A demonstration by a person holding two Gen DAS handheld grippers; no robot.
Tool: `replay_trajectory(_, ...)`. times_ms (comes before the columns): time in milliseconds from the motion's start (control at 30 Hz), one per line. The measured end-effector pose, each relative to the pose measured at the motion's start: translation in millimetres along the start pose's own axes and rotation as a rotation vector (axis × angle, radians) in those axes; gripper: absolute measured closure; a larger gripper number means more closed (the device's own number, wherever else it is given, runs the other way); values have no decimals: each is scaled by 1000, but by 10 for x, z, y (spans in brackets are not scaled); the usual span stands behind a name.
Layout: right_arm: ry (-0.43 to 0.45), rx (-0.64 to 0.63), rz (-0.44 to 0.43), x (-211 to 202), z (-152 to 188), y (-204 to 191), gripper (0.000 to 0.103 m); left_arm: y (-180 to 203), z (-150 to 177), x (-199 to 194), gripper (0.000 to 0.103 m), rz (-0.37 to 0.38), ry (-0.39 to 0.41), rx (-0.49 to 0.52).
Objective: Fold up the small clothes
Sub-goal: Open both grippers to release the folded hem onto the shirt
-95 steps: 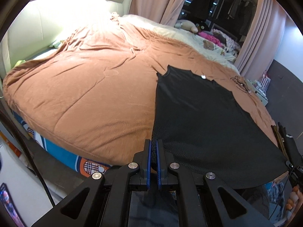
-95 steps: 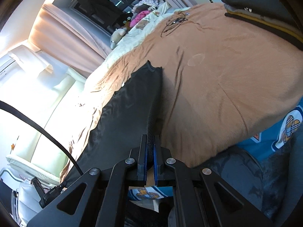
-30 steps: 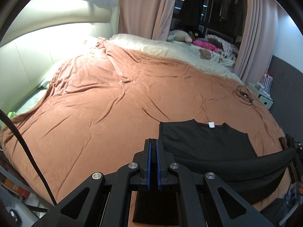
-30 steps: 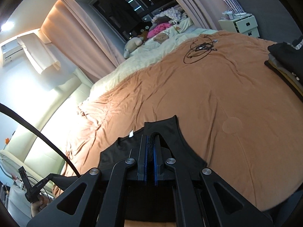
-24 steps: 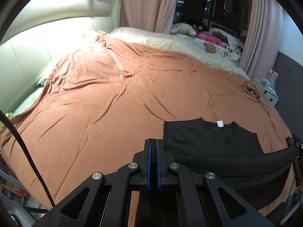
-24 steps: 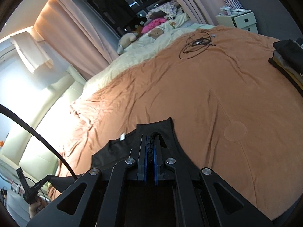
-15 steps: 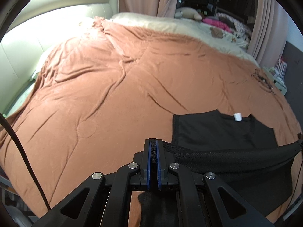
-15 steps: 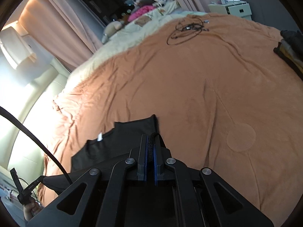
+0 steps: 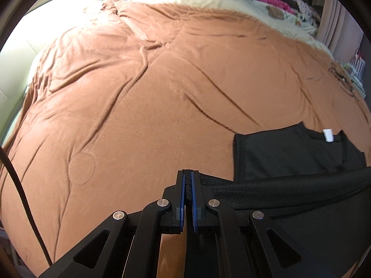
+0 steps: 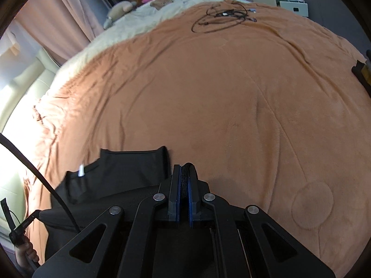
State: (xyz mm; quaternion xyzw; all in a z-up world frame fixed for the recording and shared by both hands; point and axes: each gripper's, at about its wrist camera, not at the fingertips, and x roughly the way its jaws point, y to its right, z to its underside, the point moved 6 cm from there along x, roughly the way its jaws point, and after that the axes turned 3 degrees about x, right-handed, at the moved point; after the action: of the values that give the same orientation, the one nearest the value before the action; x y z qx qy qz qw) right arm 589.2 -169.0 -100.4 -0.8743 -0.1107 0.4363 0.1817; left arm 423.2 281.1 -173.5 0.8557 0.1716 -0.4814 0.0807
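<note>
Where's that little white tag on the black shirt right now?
The white tag sits at the collar of the black shirt, on the part lying flat on the brown blanket, low right in the left view, beyond the lifted hem.

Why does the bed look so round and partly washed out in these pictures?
Left wrist view: the fisheye lens bulges the rust-orange bedspread; the cream headboard glares. Right wrist view: same bulge, black vignette corners, slight blur on the coiled black cable.
</note>
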Motion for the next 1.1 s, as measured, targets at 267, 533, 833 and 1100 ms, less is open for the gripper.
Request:
replay_trajectory(267, -9, -38, -37, 227, -46, -30, 100, 83, 20, 262, 89, -30, -62, 67)
replay_trajectory(533, -11, -143, -22, -30, -4, -23, 30, 202, 89, -85, 33, 10, -17, 126)
replay_trajectory(833, -112, -331, 95, 27, 299, -170, 30, 320, 389, -47, 26, -8, -97, 272)
replay_trajectory(1100, -171, -455, 230, 271, 443, -272, 30, 265, 396, 161, 20, -38, -129, 279)
